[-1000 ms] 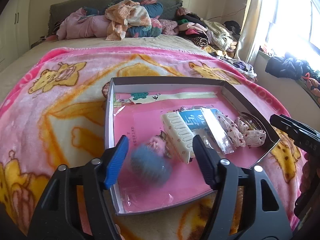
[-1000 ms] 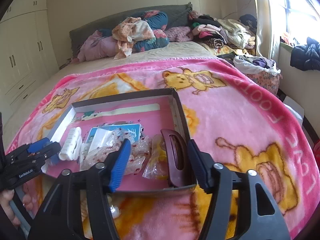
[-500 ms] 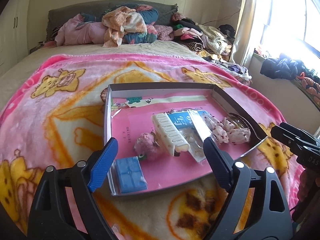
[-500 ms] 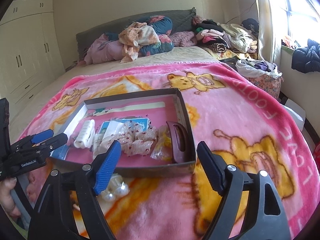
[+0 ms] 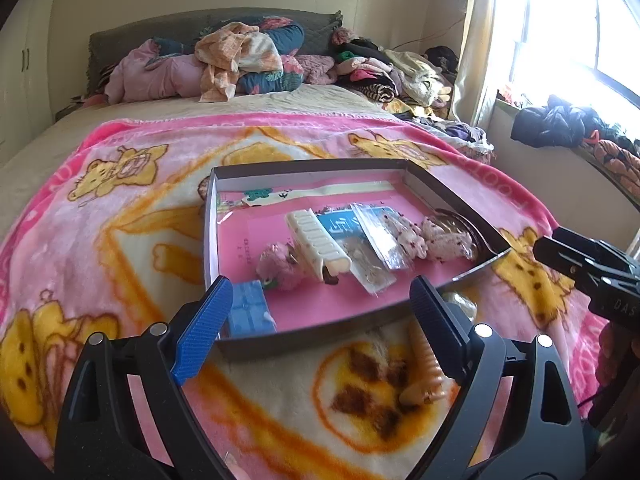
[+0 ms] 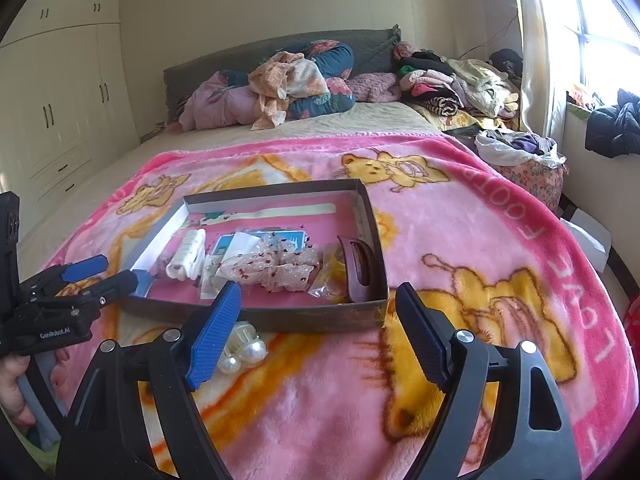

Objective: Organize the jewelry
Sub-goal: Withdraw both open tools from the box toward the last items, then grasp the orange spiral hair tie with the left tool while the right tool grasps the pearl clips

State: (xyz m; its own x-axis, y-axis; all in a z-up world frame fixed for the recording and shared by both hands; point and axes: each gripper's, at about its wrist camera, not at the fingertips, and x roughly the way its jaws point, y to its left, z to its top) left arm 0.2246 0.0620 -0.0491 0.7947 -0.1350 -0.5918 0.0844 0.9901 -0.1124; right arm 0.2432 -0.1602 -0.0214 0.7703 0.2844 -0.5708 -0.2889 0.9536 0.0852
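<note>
Both claws are standing wide open and holding nothing: the left claw (image 5: pixel 320 312) is hovering over the near edge of the box (image 5: pixel 256 346), the right claw (image 6: pixel 316 328) over the blanket (image 6: pixel 460 240) just short of it. Their jaws have just been opening, with nothing between them.

Most of the jewelry is lying in the box: a blue pouch (image 5: pixel 249 312) in the near left corner, a white clip (image 5: pixel 318 240), a pink fuzzy piece (image 5: pixel 276 266), clear bags (image 5: pixel 380 240), a lacy scrunchie (image 6: pixel 276 266) and a brown clip (image 6: pixel 358 266) leaning on the right wall. Two pieces are lying outside on the blanket, just beside the box's near wall: a pearl clip (image 6: pixel 242 346) and an orange ribbed clip (image 5: pixel 426 368).

Both look light and stiff. The pearls are probably slick and round, so pinching the clip's white body across its width seems safer. The orange clip is likely best taken across its narrow middle. The soft blanket will probably give under the pads.
</note>
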